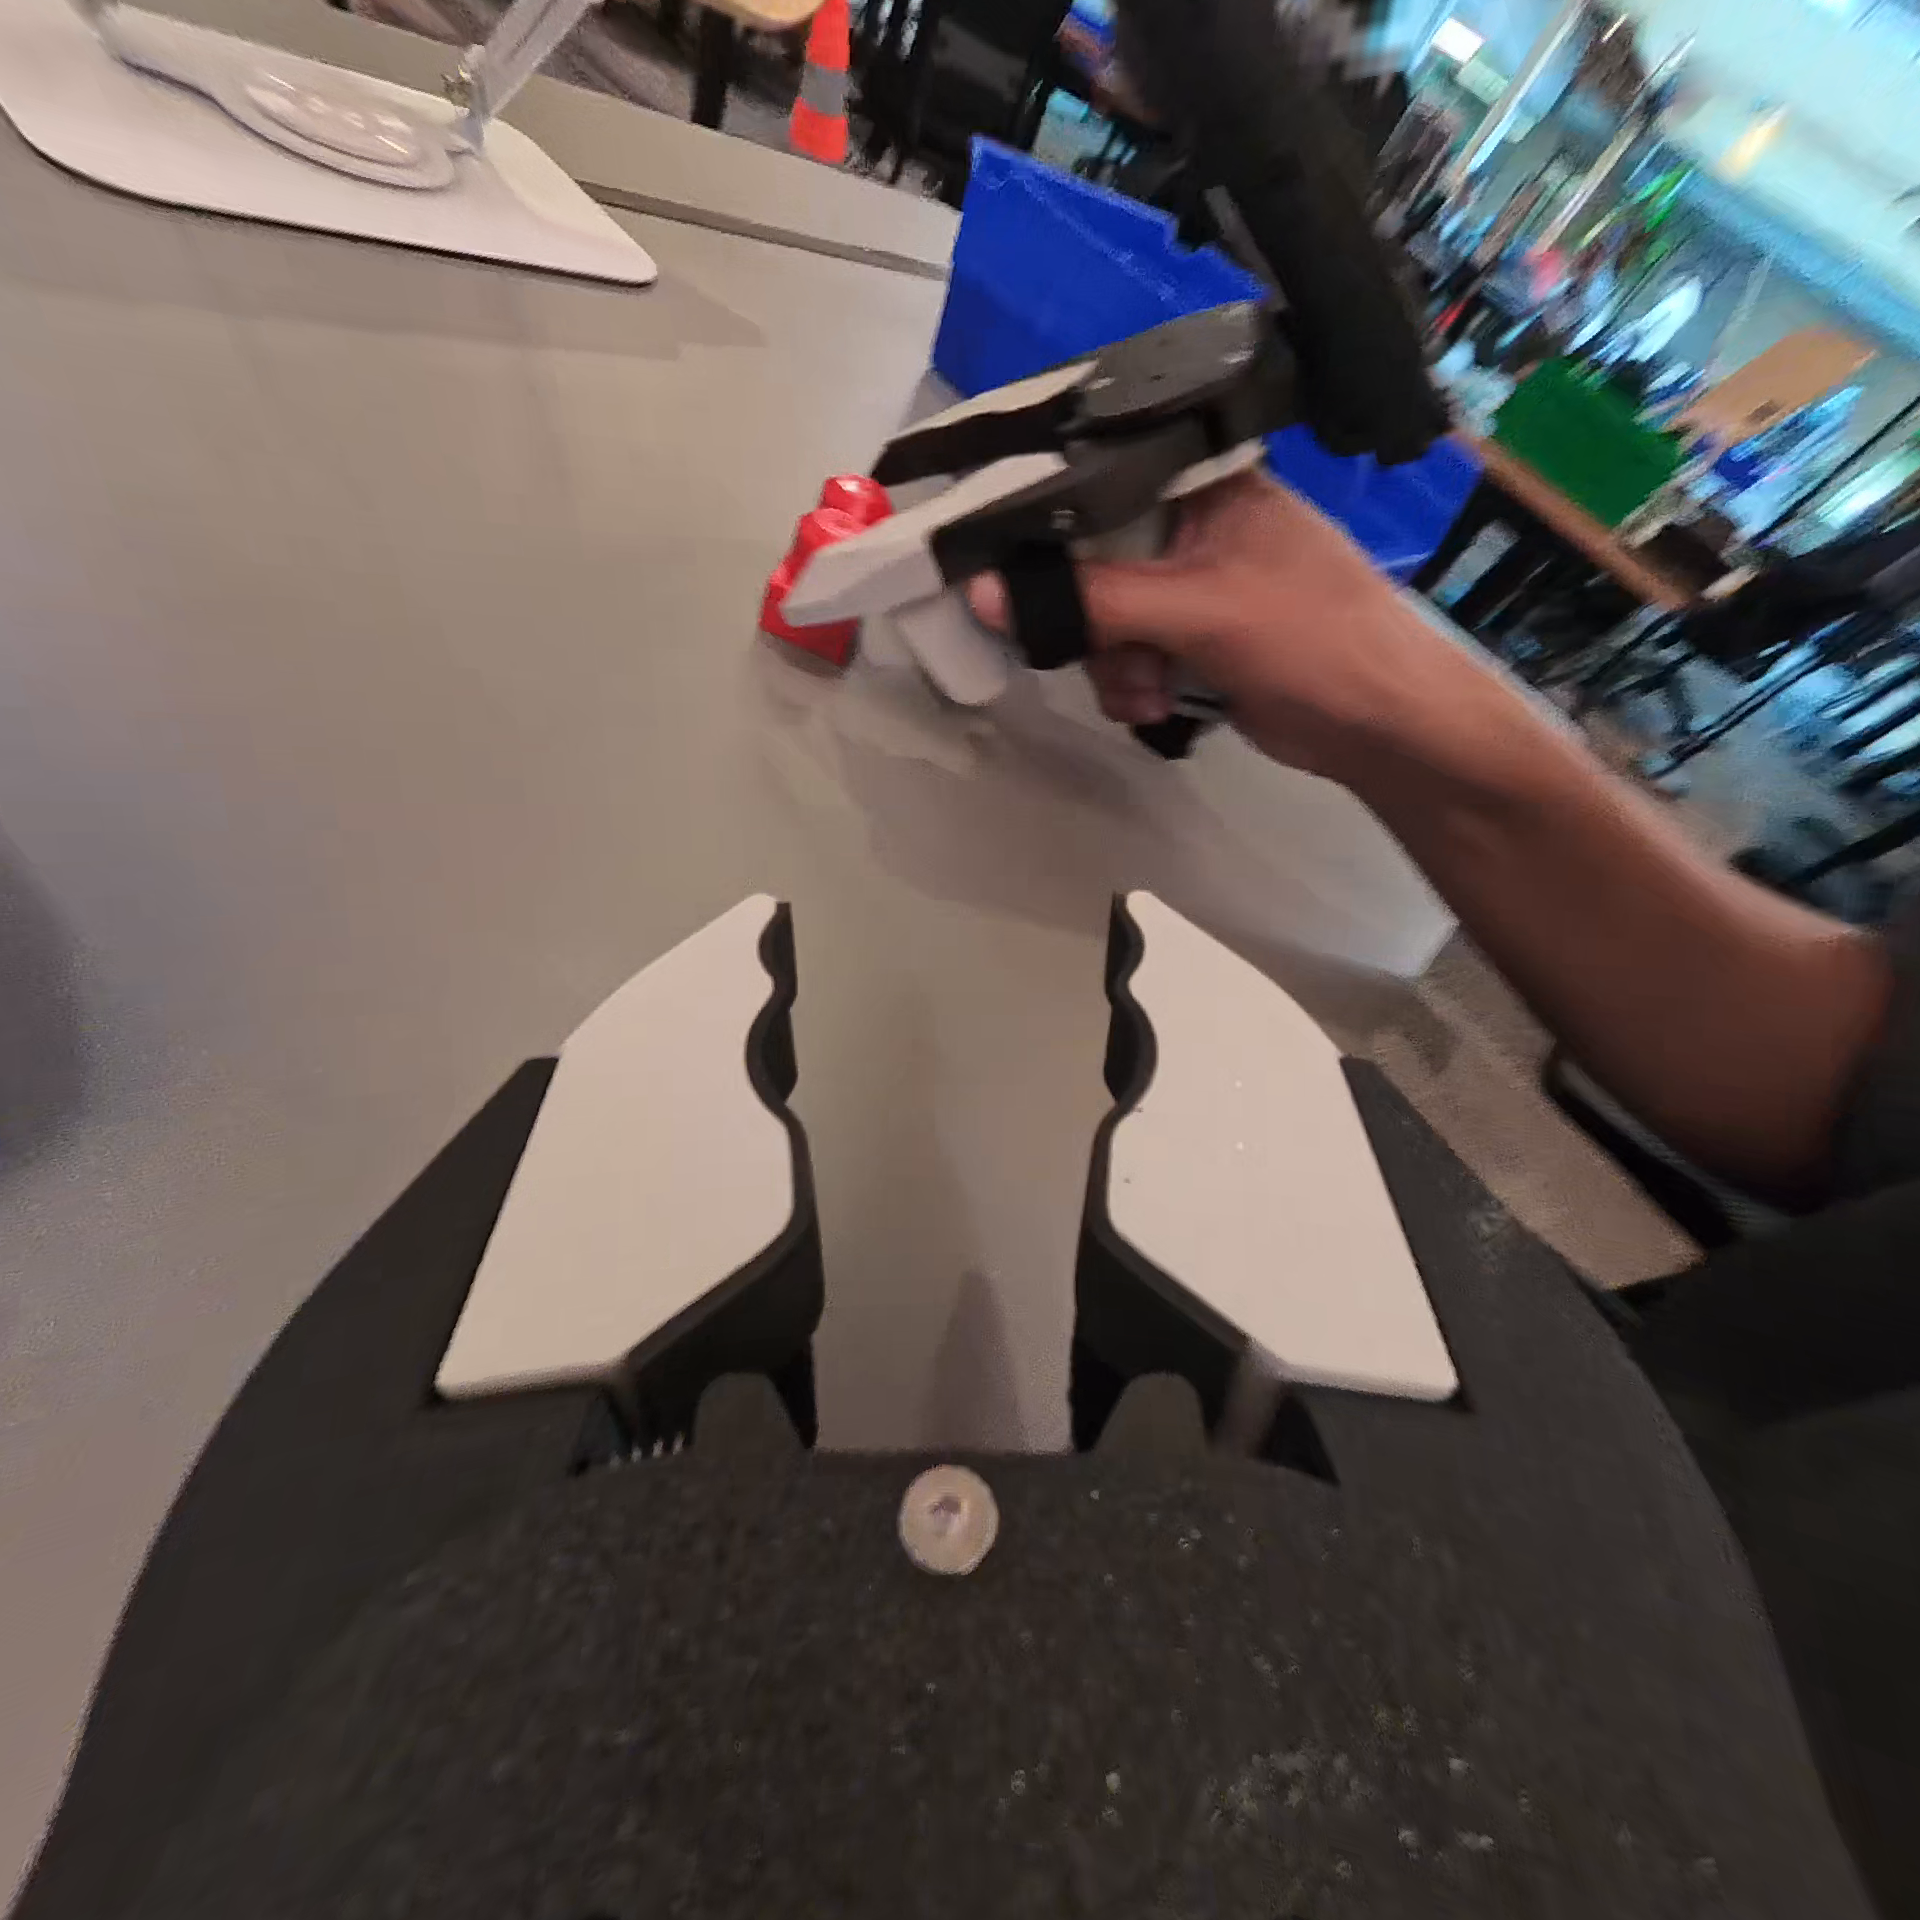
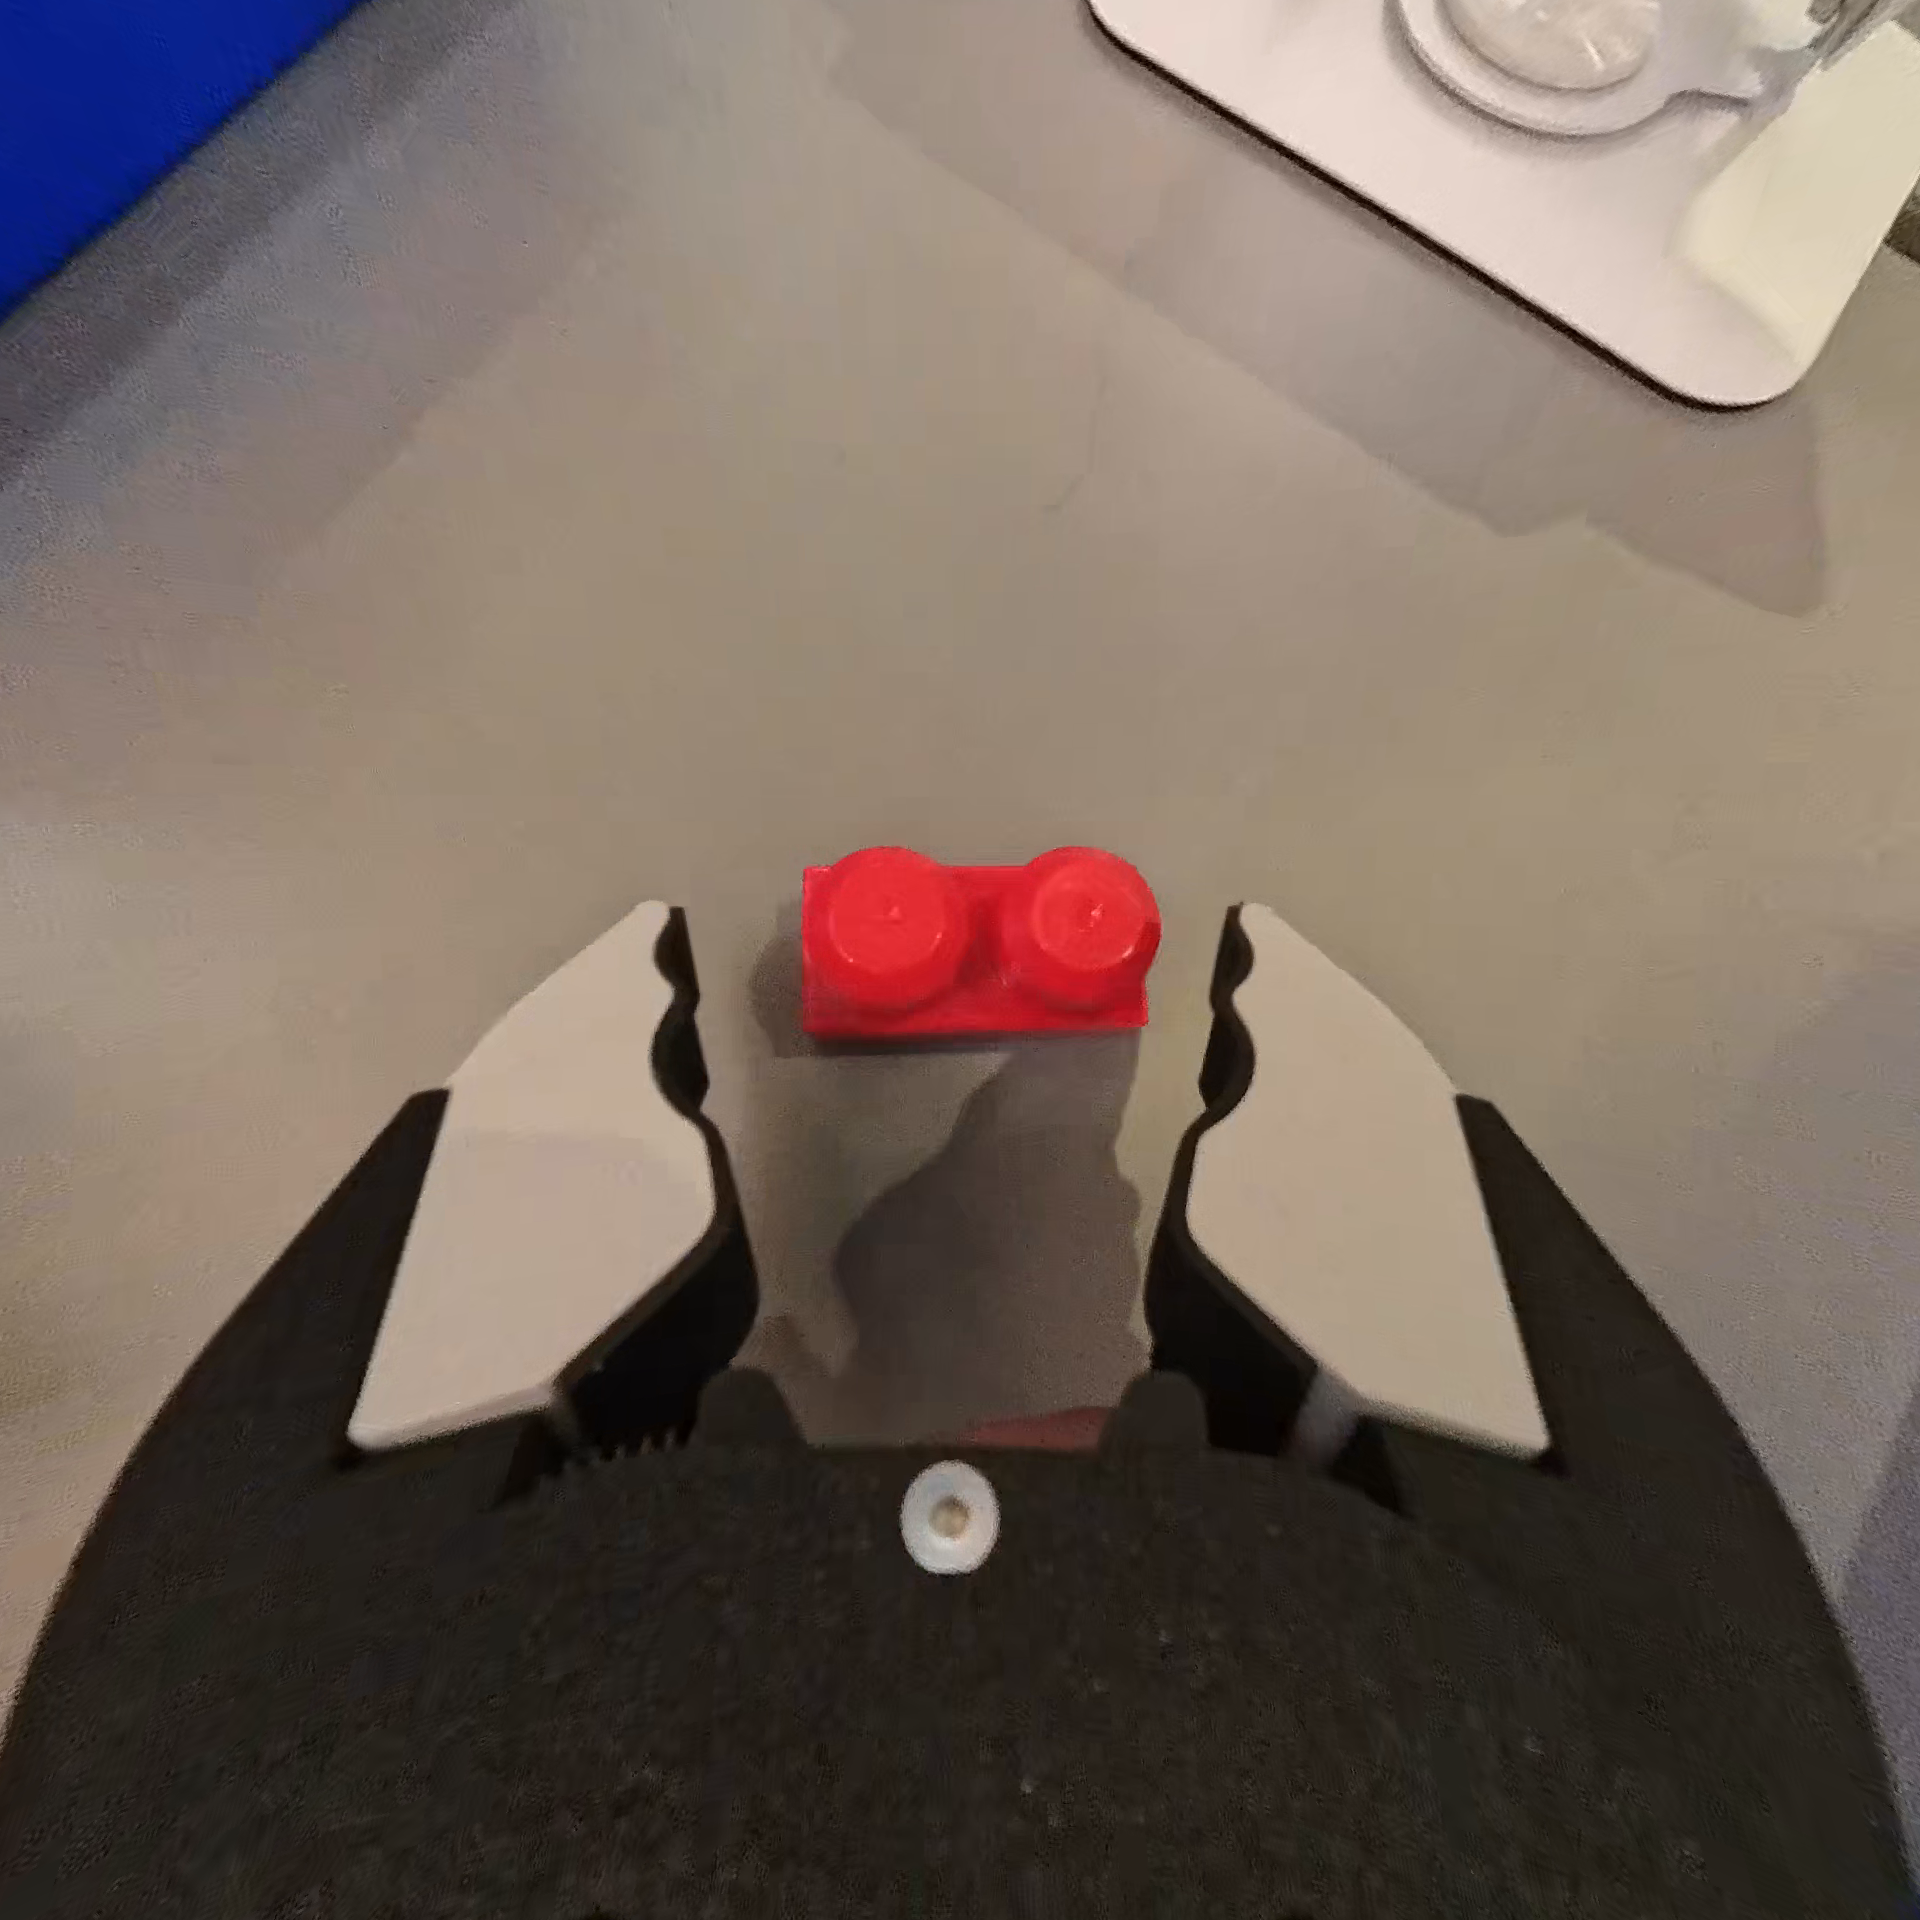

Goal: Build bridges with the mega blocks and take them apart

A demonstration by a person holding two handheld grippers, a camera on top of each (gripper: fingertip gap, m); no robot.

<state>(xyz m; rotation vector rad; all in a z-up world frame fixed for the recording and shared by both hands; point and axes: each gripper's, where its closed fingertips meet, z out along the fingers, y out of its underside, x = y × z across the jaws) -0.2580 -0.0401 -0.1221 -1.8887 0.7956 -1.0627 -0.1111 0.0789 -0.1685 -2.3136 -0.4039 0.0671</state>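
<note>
Red mega block [image 2: 977,940], two studs up, sits on the grey desk [image 2: 520,623] between and just ahead of the right claw [image 2: 954,914] tips; fingers spread wide, clear of it on both sides. Left claw [image 1: 945,914] is likewise spread, nothing between its fingers, desk beneath. Beyond the right claw to its right: a white mat [image 2: 1351,156] carrying a clear stand [image 2: 1538,52].

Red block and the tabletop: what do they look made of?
Red block: looks like moulded plastic, semi-gloss; soft highlights on its two round studs, small moulding dimples at their centres. Tabletop: smooth matte grey, likely laminate or painted board; only diffuse shadows, no grain visible.
</note>
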